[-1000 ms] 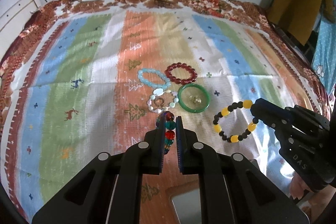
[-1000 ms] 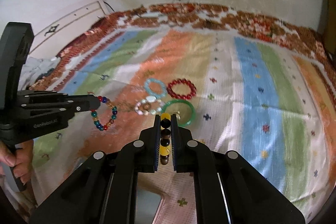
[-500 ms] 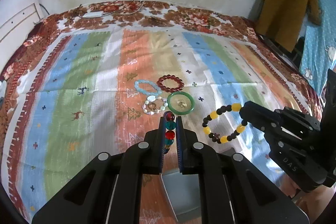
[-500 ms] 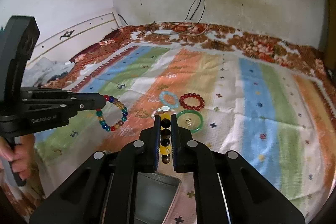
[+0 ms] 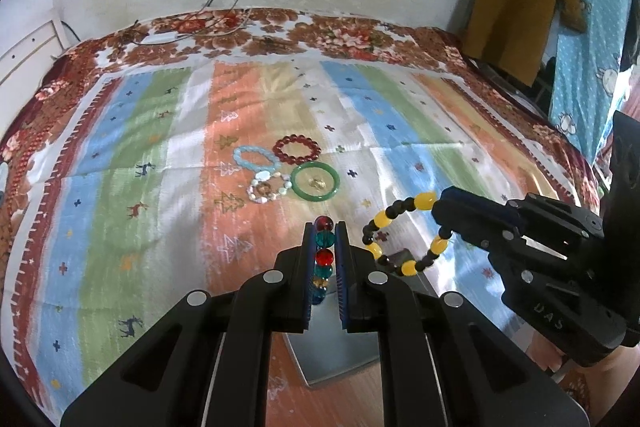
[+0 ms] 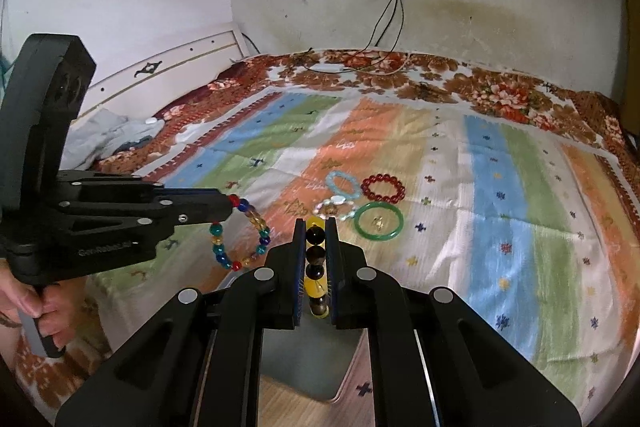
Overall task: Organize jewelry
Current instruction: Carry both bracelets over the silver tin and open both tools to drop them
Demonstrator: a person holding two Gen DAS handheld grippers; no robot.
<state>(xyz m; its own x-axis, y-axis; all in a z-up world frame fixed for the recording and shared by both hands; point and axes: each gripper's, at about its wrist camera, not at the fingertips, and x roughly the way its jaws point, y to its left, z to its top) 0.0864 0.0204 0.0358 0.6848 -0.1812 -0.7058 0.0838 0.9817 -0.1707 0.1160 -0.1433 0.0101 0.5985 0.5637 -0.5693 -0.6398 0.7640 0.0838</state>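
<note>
Now both bracelet-gripping tools hang higher above the bedspread.

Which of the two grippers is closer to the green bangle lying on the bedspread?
Hard to call; the right looks slightly nearer. The right gripper holds its bracelet just short of the green bangle. The left gripper hangs short of the bangle too, a little further left.

bedspread open all round — only bracelet cluster mid-bed obstructs.
</note>
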